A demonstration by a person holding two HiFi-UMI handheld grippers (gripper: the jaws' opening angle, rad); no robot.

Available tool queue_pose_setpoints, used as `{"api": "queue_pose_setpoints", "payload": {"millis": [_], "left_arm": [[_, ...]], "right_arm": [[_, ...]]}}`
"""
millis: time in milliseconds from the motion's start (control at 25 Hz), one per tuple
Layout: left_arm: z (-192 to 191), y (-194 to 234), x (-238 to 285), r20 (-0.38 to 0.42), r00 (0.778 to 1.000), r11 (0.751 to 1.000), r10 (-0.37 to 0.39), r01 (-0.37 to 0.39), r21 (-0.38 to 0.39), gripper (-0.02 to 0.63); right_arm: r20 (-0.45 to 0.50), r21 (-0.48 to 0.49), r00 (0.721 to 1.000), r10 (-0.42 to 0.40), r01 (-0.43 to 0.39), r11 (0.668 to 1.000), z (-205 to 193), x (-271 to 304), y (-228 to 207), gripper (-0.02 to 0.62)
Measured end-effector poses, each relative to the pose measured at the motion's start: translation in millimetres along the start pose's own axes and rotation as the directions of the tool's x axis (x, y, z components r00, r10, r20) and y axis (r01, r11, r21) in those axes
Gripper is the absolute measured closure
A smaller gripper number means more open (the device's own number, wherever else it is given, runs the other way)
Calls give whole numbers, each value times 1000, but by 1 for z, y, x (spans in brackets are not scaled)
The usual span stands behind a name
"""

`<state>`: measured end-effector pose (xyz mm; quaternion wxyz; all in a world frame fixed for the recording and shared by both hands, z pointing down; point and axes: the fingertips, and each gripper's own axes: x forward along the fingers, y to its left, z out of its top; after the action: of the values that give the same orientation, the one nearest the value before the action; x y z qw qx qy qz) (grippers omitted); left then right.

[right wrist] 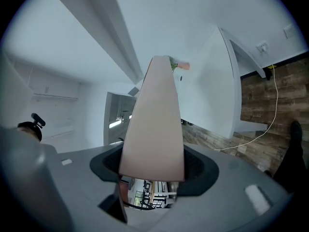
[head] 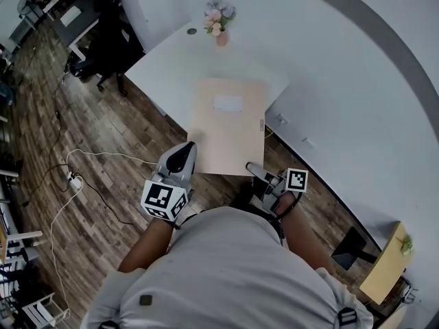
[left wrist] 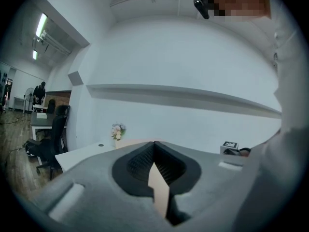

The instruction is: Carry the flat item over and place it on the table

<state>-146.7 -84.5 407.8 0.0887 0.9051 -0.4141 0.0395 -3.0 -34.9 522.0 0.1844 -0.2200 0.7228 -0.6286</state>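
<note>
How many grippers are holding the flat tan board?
2. The left gripper grips the board at its near left corner. The right gripper grips the near right corner. No other gripper shows.

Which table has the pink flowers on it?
The white table straight ahead, partly behind the tan board; the flower vase stands at its far edge. The dark desk at far left shows none.

You've got no readable txt: white label [head: 228,103] on the flat board [head: 226,136] is too small; marker cubes [head: 164,201] show b/w squares only.
</note>
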Motion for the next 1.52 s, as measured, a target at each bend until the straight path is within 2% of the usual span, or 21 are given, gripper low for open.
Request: {"api": "queue_pose_setpoints", "payload": {"millis": [360, 560, 760, 1000, 1320, 1520], "left_arm": [[6, -31, 91, 6, 996, 996, 91, -90, -24, 606], [25, -11, 142, 7, 992, 989, 130, -129, -68, 606], [8, -17, 147, -5, 989, 987, 145, -145, -62, 606], [5, -19, 142, -10, 984, 981, 177, -177, -84, 606], [5, 7, 154, -15, 987, 984, 159, -160, -80, 606], [8, 26, 169, -32, 989, 986, 142, -144, -79, 606]], "right_arm": [[-76, 2, 997, 15, -15, 1000, 97, -44, -18, 296], [-104, 13, 994, 20, -19, 1000, 159, -33, -16, 296], [-106, 37, 994, 27, -24, 999, 166, -37, -36, 296], [-122, 27, 992, 16, -12, 1000, 171, -42, -36, 296], [-109, 43, 994, -2, 6, 999, 179, -20, -47, 296], [-108, 37, 993, -42, 46, 998, 194, -4, -60, 295]]}}
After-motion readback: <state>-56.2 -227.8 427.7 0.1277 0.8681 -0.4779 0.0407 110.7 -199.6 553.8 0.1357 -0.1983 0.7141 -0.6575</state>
